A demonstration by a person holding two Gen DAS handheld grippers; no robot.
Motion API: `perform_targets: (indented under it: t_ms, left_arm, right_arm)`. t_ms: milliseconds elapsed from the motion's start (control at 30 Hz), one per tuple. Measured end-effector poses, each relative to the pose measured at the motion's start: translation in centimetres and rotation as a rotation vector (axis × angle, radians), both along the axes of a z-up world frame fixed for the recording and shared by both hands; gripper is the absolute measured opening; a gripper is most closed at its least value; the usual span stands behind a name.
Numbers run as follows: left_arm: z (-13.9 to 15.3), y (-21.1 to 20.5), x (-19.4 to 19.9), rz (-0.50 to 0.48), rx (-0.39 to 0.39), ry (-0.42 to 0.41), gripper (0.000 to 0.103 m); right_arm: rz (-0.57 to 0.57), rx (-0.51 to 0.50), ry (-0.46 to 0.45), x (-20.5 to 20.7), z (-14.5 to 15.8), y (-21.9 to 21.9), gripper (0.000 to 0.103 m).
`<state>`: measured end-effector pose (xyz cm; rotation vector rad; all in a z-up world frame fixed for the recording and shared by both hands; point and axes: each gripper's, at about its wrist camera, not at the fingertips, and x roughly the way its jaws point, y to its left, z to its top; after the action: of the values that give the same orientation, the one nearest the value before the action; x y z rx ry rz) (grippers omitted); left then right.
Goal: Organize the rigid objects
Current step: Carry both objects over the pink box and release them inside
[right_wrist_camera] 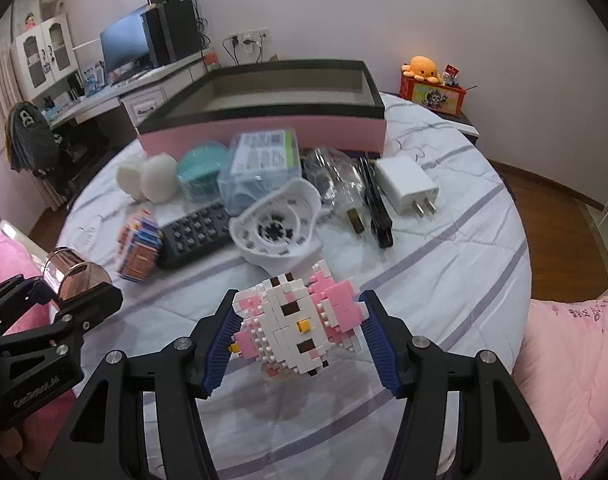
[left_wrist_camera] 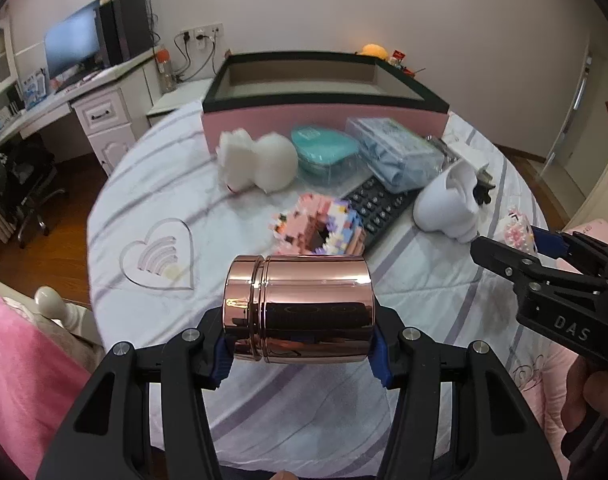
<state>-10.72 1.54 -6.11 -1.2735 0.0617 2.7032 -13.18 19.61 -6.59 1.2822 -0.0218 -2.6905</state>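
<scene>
My left gripper (left_wrist_camera: 300, 354) is shut on a shiny rose-gold metal canister (left_wrist_camera: 300, 308), held on its side above the bed; it also shows in the right wrist view (right_wrist_camera: 74, 276). My right gripper (right_wrist_camera: 300, 340) is shut on a white and pink brick-built cat figure (right_wrist_camera: 296, 324), held above the striped bedspread; the figure peeks out in the left wrist view (left_wrist_camera: 518, 234). A pink storage box with a dark rim (left_wrist_camera: 324, 120) stands open at the back, also seen in the right wrist view (right_wrist_camera: 264, 136).
Before the box lie two white foam pieces (left_wrist_camera: 260, 162), a teal case (left_wrist_camera: 324, 152), a clear packet (left_wrist_camera: 396, 152), a black remote (left_wrist_camera: 376, 208), a pastel brick block (left_wrist_camera: 320, 228), a white plastic shell (right_wrist_camera: 278, 224), a charger (right_wrist_camera: 408, 188) and a clear heart plaque (left_wrist_camera: 160, 256).
</scene>
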Motion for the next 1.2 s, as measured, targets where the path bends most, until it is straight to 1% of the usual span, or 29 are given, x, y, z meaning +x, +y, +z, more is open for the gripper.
perform_targets:
  t_ms: [200, 367, 500, 600, 700, 833, 867, 933, 1067, 1200]
  left_arm:
    - [3.4, -0.7, -0.8, 0.017, -0.004, 0.045, 0.054]
    - [6.7, -0.7, -3.7, 0.035, -0.009, 0.111, 0.054]
    - [8.9, -0.6, -7.0, 0.050, -0.003, 0.153, 0.054]
    - [9.9, -0.3, -10.6, 0.059, -0.009, 0.172, 0.054]
    - [9.9, 0.2, -14.1, 0.071, -0.026, 0.170, 0.054]
    - [8.5, 1.0, -19.0, 0.077, -0.051, 0.132, 0.054]
    - [8.0, 1.1, -20.0, 0.077, -0.054, 0.122, 0.054]
    - [7.1, 1.5, -21.7, 0.075, -0.060, 0.102, 0.055]
    - [5.0, 2.1, -24.6, 0.069, -0.059, 0.057, 0.055]
    - [3.3, 2.6, -26.3, 0.067, -0.054, 0.026, 0.055]
  right_arm:
    - [0.013, -0.029, 0.055, -0.2, 3.3, -0.2, 0.061]
    - [0.032, -0.036, 0.122, -2.7, 6.8, -0.7, 0.061]
    - [0.040, -0.043, 0.169, -6.4, 9.3, -1.1, 0.061]
    - [0.044, -0.042, 0.170, -10.6, 10.0, -1.6, 0.061]
    - [0.040, -0.046, 0.131, -15.1, 9.2, -2.0, 0.061]
    - [0.039, -0.058, 0.056, -20.3, 6.8, -2.1, 0.061]
    - [0.035, -0.047, 0.034, -21.6, 5.9, -2.1, 0.061]
    - [0.032, -0.027, 0.011, -22.9, 4.5, -2.2, 0.061]
    - [0.028, -0.019, -0.050, -25.2, 1.9, -2.3, 0.061]
    - [0.021, -0.011, -0.084, -26.1, 0.6, -2.1, 0.061]
